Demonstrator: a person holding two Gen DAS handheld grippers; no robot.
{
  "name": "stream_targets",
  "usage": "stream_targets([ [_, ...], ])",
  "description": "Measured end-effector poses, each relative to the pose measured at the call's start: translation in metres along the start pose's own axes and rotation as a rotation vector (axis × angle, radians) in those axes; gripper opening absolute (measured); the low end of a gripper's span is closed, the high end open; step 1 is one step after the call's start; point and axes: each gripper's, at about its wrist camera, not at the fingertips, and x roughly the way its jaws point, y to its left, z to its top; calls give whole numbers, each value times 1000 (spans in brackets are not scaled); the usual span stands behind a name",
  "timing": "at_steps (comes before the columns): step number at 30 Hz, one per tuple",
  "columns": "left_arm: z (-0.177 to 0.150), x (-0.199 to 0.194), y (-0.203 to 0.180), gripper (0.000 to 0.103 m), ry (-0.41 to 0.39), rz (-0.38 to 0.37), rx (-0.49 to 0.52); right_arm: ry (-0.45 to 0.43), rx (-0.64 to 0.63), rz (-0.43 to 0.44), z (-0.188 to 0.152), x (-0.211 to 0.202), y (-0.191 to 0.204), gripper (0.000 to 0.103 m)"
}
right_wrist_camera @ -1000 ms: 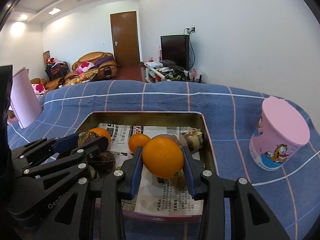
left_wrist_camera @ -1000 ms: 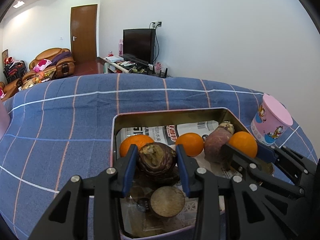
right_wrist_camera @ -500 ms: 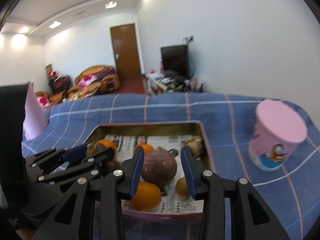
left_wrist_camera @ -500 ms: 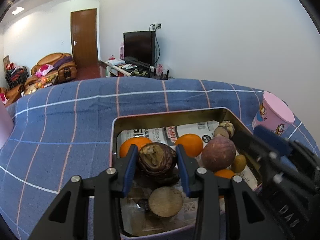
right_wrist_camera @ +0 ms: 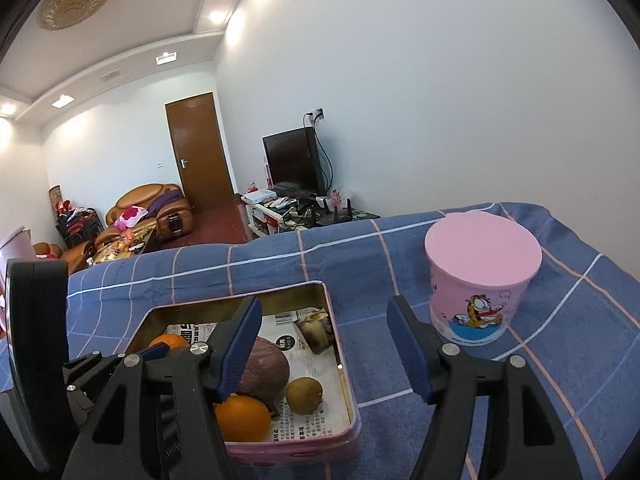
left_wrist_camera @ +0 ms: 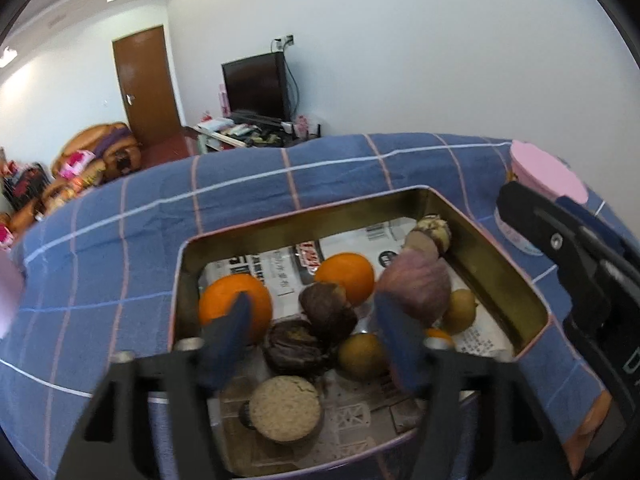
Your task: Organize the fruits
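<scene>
A metal tin point(left_wrist_camera: 500, 264) lined with newspaper holds the fruit on the blue checked cloth; it also shows in the right wrist view point(right_wrist_camera: 344, 364). In it lie two oranges point(left_wrist_camera: 236, 304), a third orange point(right_wrist_camera: 242, 418), a purple sweet potato point(left_wrist_camera: 416, 286), dark wrinkled fruits point(left_wrist_camera: 328, 312), small brown fruits point(right_wrist_camera: 304, 390) and a round cut piece point(left_wrist_camera: 284, 408). My left gripper point(left_wrist_camera: 316, 336) is open above the tin's near half, holding nothing. My right gripper point(right_wrist_camera: 324, 344) is open and empty, raised over the tin's right rim.
A pink lidded cup point(right_wrist_camera: 482, 276) stands on the cloth right of the tin. The cloth point(left_wrist_camera: 120, 240) covers the table all around. A pink object point(right_wrist_camera: 16, 244) sits at the far left. Beyond are a television, door and sofas.
My left gripper opened and let go of the dark wrinkled fruit, which now lies in the tin. My right gripper dropped its orange into the tin, opened wide and lifted up and right.
</scene>
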Motion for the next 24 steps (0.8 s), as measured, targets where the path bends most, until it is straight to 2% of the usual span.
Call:
stream_targets([
  [1,0,1,0,103,5,12,6,-2,-1,-3,0,-1,0,67],
  [7,-1,6,7,103,50,10,-31,-3,9,-21,-3,-4,-2,67],
  [13,-3,2,8,103,45,14,-32,18,17,-16,-4,-1,-3,68],
  [17,-5,-4,11,103,70,-45,-34,31,9,13,-6,1,-1,69],
  [19,-5,-5,13,103,80,-50,-35,51,3,20,-7,5,1,70],
  [24,-10,-13,12,103,50,-46,-37,61,-24,28,-10,4,6,71],
])
